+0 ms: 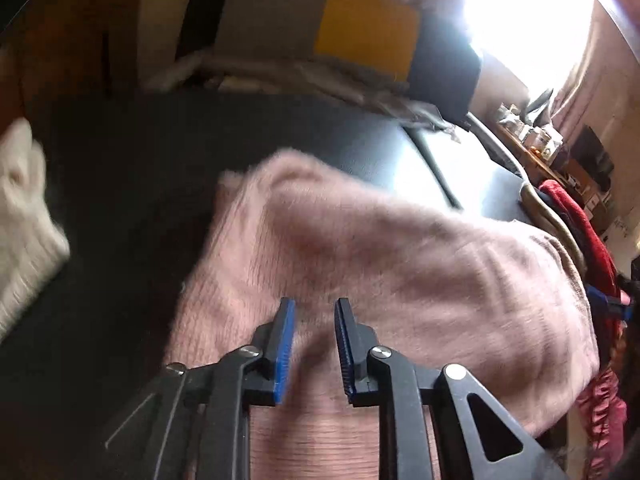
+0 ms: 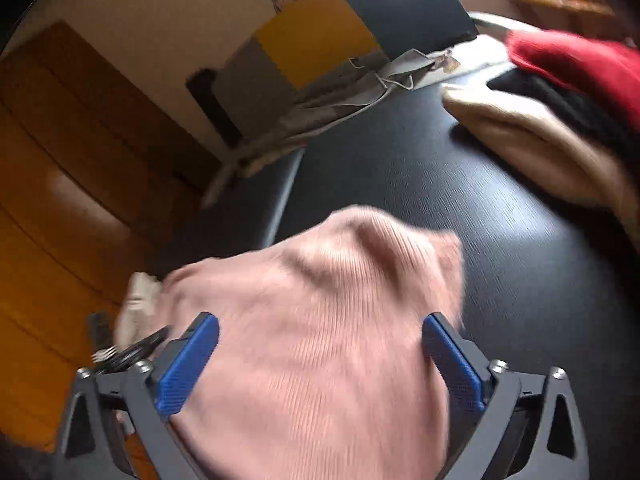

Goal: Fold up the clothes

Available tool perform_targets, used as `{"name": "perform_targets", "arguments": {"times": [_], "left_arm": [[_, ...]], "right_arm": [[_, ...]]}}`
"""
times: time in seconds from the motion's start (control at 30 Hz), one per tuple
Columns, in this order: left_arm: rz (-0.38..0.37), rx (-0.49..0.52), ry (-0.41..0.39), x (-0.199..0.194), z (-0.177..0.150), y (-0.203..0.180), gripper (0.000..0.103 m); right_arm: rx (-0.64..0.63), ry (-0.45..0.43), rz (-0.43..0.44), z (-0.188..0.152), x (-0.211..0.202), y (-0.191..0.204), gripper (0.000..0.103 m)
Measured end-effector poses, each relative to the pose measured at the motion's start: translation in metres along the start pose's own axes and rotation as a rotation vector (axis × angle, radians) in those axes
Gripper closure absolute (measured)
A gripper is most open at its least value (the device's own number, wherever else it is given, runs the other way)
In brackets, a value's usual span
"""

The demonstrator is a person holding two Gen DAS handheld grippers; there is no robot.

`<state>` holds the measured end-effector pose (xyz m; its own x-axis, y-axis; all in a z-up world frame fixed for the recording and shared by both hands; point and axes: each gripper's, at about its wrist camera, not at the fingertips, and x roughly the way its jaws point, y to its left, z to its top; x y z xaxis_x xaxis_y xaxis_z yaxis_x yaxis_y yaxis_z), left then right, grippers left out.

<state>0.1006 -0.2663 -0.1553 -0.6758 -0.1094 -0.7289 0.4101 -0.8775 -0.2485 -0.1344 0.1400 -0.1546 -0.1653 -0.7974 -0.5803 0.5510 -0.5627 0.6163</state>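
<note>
A pink ribbed knit garment (image 1: pixel 360 248) lies bunched on the black table (image 1: pixel 120 184). It also shows in the right wrist view (image 2: pixel 320 320). My left gripper (image 1: pixel 316 308) sits over its near part, jaws a narrow gap apart with pink cloth showing between them; whether it grips the cloth is unclear. My right gripper (image 2: pixel 320 332) is wide open, its blue pads (image 2: pixel 188 360) on either side of the pink garment, which fills the space between them.
A white knit piece (image 1: pixel 24 216) lies at the table's left. A pile of beige (image 2: pixel 540 136), black and red clothes (image 2: pixel 580 64) sits at the right. A colour-block blanket (image 1: pixel 360 32) and grey cloth lie at the back. Wooden floor (image 2: pixel 60 200) lies to the left.
</note>
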Motion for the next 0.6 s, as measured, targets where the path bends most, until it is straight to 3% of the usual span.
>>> {"name": "perform_targets", "arguments": {"times": [0.07,0.17,0.27,0.43,0.47,0.53,0.6], "left_arm": [[-0.136,0.069,-0.043,-0.013,0.003,-0.041,0.079],[-0.328,0.227,-0.009,-0.01,-0.001,-0.114,0.077],[-0.462,0.398,0.059,0.005,-0.016,-0.19,0.076],[-0.481,0.516,0.173,0.047,-0.039,-0.263,0.076],[-0.482,0.537,0.196,0.056,-0.043,-0.277,0.076],[-0.484,0.524,0.238,0.075,-0.046,-0.286,0.076],[-0.515,0.493,0.249,0.086,-0.046,-0.279,0.076]], "right_arm": [[0.027,0.01,0.055,-0.022,-0.025,-0.01,0.0],[0.068,0.037,0.103,-0.056,-0.046,-0.024,0.0],[0.116,0.046,0.168,-0.064,-0.045,-0.039,0.0],[0.138,0.072,0.297,-0.07,-0.035,-0.039,0.0],[0.137,0.066,0.362,-0.07,-0.036,-0.036,0.0],[0.114,0.077,0.479,-0.071,-0.037,-0.028,0.0],[0.063,0.149,0.499,-0.072,-0.033,-0.02,0.0]]}}
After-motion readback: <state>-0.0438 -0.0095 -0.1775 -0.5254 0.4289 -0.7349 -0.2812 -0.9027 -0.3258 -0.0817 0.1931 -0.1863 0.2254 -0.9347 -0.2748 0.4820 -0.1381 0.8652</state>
